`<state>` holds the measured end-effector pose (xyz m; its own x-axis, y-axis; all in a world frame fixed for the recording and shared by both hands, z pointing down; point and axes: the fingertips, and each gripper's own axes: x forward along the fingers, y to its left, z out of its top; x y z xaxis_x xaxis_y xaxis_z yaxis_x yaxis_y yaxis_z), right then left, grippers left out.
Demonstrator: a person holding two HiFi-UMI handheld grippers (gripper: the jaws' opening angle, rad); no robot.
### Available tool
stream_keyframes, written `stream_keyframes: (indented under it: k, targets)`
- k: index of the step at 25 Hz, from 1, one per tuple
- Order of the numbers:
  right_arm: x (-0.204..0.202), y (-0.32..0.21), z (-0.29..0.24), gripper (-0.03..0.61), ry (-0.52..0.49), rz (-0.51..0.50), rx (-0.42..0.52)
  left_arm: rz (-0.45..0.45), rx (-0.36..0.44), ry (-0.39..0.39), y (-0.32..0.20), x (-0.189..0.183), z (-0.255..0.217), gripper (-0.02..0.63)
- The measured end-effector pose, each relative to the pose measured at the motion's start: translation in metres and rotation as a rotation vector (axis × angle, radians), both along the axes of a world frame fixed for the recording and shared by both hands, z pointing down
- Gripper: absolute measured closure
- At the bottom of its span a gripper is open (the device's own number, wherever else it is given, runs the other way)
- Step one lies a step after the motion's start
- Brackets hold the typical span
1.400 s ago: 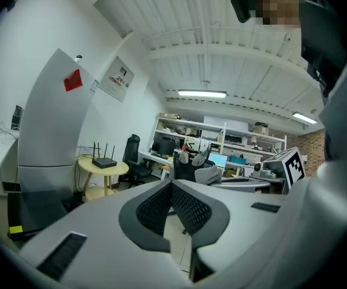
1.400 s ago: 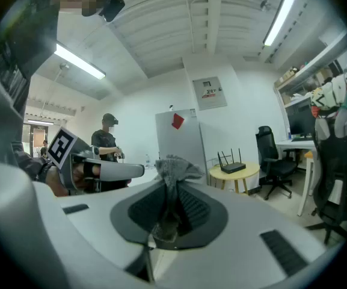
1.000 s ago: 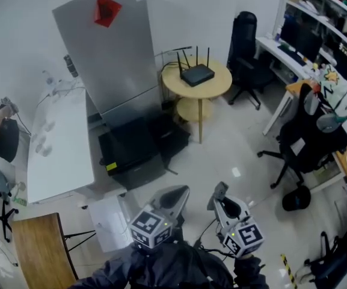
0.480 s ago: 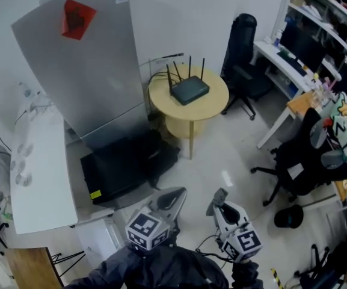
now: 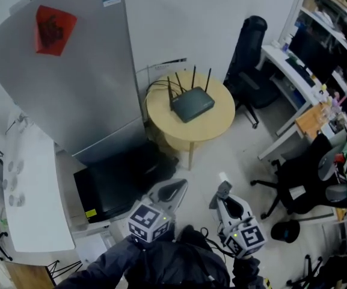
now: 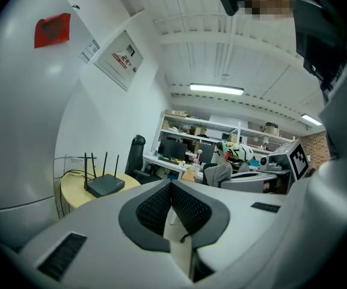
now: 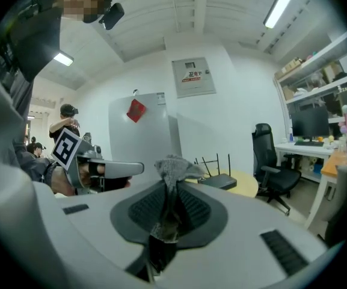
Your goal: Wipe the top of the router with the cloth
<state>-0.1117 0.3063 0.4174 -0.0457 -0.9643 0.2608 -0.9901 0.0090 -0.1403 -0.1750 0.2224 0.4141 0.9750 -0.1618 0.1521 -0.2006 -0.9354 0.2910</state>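
Left tongs (image 6: 171,188): clenched together, nothing between.
Right tongs (image 7: 170,188): clamped on the cloth (image 7: 174,166).
Router (image 5: 191,103): sat on round counter (image 5: 212,128), well ahead of both tongs.

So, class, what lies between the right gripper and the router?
In the head view, only bare floor, then the round table's near edge, lies between the right gripper and the router.

The small black router (image 5: 191,104) looked like matt plastic on the round worktop of pale, smooth wood (image 5: 179,131), the tall grey cabinet (image 5: 71,83) had a dull metal sheen, and the grey cloth (image 7: 172,166) was coarse and fuzzy between the ribbed dark jaws of the smooth light-grey plastic right gripper (image 7: 170,190).
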Motion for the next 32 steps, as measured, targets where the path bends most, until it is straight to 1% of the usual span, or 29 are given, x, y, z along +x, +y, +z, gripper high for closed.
stream_keyframes:
  k: [3, 7, 11, 16, 20, 22, 27, 32]
  targets:
    - [0.022, -0.026, 0.003, 0.506, 0.005, -0.005, -0.007, -0.003, -0.008, 0.004, -0.025, 0.023, 0.001, 0.612]
    - [0.060, -0.064, 0.003, 0.506, 0.008, -0.017, 0.010, -0.014, -0.004, 0.004, -0.058, 0.058, 0.003, 0.612]
    - [0.110, -0.109, 0.005, 0.506, 0.003, -0.040, 0.022, -0.031, -0.002, -0.011, -0.098, 0.104, 0.003, 0.612]
    - [0.176, -0.160, 0.007, 0.506, 0.022, -0.082, 0.028, -0.079, -0.009, -0.023, -0.148, 0.166, 0.000, 0.612]
    - [0.224, -0.189, 0.009, 0.506, -0.019, -0.098, 0.031, -0.111, -0.002, -0.036, -0.176, 0.213, -0.001, 0.612]
    - [0.244, -0.200, 0.014, 0.506, -0.022, -0.112, 0.025, -0.120, -0.002, -0.038, -0.186, 0.233, 0.000, 0.612]
    - [0.279, -0.227, 0.025, 0.506, -0.049, -0.123, 0.001, -0.133, -0.017, -0.065, -0.208, 0.260, 0.009, 0.612]
    - [0.299, -0.270, 0.028, 0.506, -0.036, -0.135, -0.010, -0.140, -0.028, -0.066, -0.246, 0.275, 0.016, 0.612]
